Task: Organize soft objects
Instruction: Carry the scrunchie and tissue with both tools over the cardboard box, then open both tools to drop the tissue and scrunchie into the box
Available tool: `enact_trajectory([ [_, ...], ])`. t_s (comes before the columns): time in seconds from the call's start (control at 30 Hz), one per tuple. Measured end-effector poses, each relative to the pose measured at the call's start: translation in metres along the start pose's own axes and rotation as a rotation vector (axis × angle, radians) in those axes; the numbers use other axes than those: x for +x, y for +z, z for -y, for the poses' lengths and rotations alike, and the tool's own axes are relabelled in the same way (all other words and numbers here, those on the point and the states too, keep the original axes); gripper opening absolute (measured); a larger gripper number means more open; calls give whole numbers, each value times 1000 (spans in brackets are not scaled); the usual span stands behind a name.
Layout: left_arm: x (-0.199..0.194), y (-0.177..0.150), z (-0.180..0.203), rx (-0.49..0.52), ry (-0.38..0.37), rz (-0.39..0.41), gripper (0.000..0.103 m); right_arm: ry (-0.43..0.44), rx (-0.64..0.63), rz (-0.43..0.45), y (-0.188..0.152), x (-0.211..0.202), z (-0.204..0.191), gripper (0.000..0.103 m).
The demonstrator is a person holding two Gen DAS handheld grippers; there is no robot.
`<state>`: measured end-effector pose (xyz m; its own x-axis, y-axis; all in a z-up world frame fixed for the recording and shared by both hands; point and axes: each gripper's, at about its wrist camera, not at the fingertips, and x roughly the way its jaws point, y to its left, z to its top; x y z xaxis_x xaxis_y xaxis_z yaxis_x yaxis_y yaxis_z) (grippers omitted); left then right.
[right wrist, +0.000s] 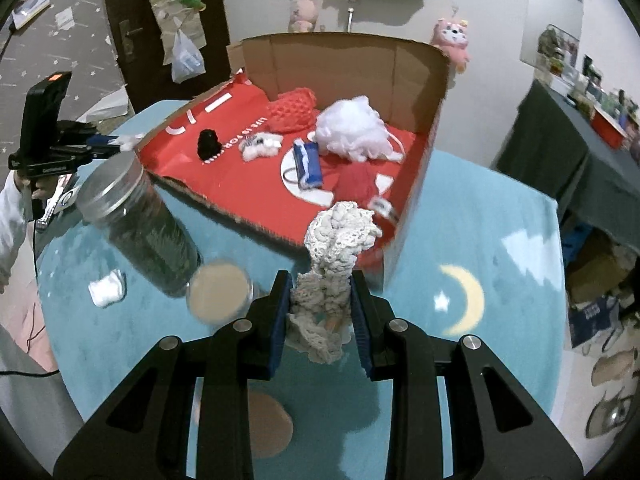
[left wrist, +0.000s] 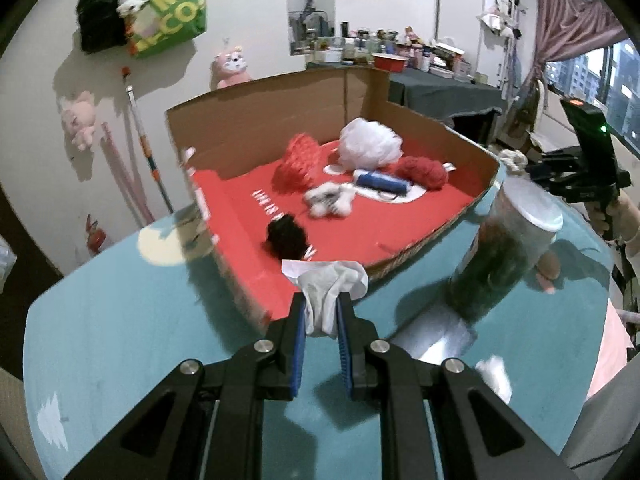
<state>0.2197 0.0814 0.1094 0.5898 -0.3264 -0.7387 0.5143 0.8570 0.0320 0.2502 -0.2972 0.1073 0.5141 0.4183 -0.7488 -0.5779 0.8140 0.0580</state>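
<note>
An open cardboard box (left wrist: 256, 120) (right wrist: 340, 56) with a red lining lies on the teal table. Inside it are a white mesh puff (left wrist: 370, 142) (right wrist: 354, 130), a red knitted piece (left wrist: 300, 160) (right wrist: 292, 110), a red pom (left wrist: 424, 172) (right wrist: 354, 182), a blue pack (left wrist: 382, 182) (right wrist: 308, 164), a small white toy (left wrist: 330, 198) (right wrist: 260, 146) and a black pom (left wrist: 286, 236) (right wrist: 209, 144). My left gripper (left wrist: 322, 308) is shut on a crumpled white cloth (left wrist: 328, 284) at the box's near edge. My right gripper (right wrist: 320, 292) is shut on a cream crocheted piece (right wrist: 336, 248) just before the box.
A tall glass jar (left wrist: 504, 248) (right wrist: 136, 224) with a silver lid stands on the table beside the box. A round lid (right wrist: 220, 294) and a small white wad (right wrist: 106, 288) (left wrist: 496, 372) lie nearby. A cluttered dark table (left wrist: 440, 84) stands behind; plush toys hang on the wall.
</note>
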Motion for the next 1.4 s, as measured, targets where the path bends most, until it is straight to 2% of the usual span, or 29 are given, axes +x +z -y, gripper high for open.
enact_trajectory([
  [0.23, 36, 38, 10, -3, -45, -57, 16, 91, -21, -13, 38, 22, -8, 28],
  [0.33, 56, 49, 13, -15, -72, -96, 16, 132, -23, -46, 52, 38, -13, 28],
  [0.47, 75, 59, 18, 0, -70, -145, 16, 160, -24, -114, 68, 64, -16, 28],
  [0.67, 99, 70, 22, 22, -65, -228, 16, 175, -98, -215, 84, 98, -25, 29],
  [0.9, 117, 75, 28, 79, -42, -286, 16, 164, -208, -319, 95, 128, -38, 30],
  [1.17, 132, 73, 27, 109, -24, -336, 17, 149, -193, -392, 97, 148, -36, 30],
  [1.4, 138, 70, 26, 132, 1, -359, 23, 125, -172, -410, 101, 157, -34, 31],
])
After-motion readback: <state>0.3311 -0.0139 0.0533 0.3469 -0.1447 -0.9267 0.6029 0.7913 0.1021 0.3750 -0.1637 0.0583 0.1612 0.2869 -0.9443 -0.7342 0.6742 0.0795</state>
